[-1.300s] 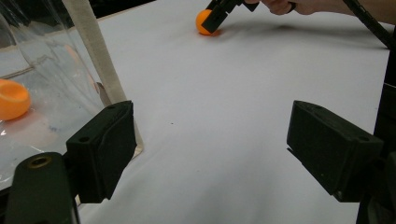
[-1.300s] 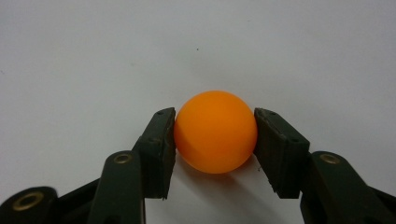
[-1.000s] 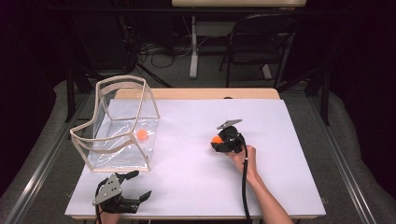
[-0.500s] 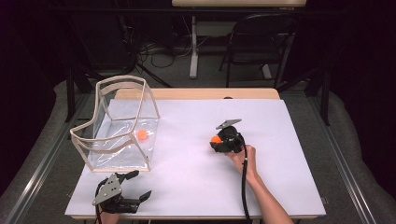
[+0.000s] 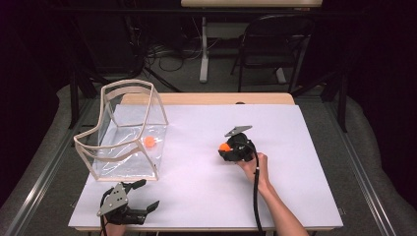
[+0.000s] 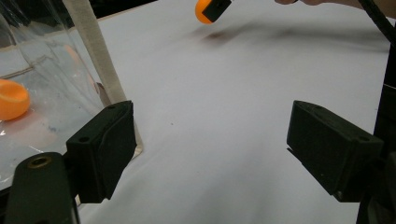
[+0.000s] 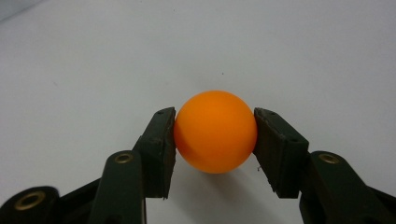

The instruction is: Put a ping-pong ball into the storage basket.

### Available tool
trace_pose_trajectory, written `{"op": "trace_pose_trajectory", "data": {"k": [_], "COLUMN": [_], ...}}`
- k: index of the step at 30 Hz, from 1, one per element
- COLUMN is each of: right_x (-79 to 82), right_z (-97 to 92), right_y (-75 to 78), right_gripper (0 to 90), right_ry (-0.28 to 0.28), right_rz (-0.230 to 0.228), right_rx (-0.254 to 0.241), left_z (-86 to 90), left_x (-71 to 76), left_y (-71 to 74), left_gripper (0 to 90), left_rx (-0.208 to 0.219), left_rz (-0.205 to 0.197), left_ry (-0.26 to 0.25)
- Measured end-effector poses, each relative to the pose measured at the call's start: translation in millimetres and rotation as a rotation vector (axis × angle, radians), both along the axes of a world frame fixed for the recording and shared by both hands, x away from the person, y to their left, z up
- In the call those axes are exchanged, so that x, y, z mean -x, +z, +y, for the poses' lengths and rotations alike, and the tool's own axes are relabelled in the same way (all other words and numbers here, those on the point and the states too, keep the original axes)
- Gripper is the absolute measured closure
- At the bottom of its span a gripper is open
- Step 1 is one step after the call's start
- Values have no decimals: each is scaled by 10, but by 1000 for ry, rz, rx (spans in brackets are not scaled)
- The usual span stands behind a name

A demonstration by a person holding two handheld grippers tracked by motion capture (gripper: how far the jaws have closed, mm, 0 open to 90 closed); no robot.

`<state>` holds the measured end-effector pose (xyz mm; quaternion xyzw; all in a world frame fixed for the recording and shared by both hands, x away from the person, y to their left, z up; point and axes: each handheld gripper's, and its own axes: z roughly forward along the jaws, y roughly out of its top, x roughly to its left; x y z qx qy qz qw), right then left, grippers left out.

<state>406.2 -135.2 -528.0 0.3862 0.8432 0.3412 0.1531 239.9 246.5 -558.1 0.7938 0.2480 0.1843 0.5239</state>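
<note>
Right gripper (image 7: 215, 140): your two jaws are clamped on an orange ball (image 7: 215, 131), one pad on each side of it. In the high view this gripper (image 5: 225, 147) is near the middle of the white table (image 5: 295, 162), and your hand (image 5: 256, 164) holds it from behind.

Held ball: it sits between the tips of the right jaws, and about half of it stands out in front of them. The white surface is just below it; I cannot tell if the ball touches the table or is a little above it. In the left gripper view you see the same ball (image 6: 201, 10) far off at the top, with one black pad on it.

Left gripper (image 6: 212, 149): your jaws are wide apart and hold nothing. Between them there is only bare table. In the high view this gripper (image 5: 146, 195) is at the near left edge of the table, just in front of the box.

Box (image 5: 129, 89): a clear box with a pale frame stands on the left part of the table, well apart from the right gripper. Its near corner post (image 6: 95, 56) is just beside the left pad.

Inside the box: a second orange ball (image 5: 149, 142) lies on the bottom, toward the right wall.
</note>
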Motion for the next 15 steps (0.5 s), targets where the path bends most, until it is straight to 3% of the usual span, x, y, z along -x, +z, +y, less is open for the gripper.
{"op": "trace_pose_trajectory", "data": {"k": [15], "right_x": [64], "right_z": [80], "right_y": [66], "right_gripper": [504], "right_ry": [29], "right_rz": [-11], "right_rx": [-7], "left_z": [-9], "left_x": [4], "left_y": [2], "left_gripper": [158], "left_rx": [-6], "left_rz": [2], "left_ry": [-2]}}
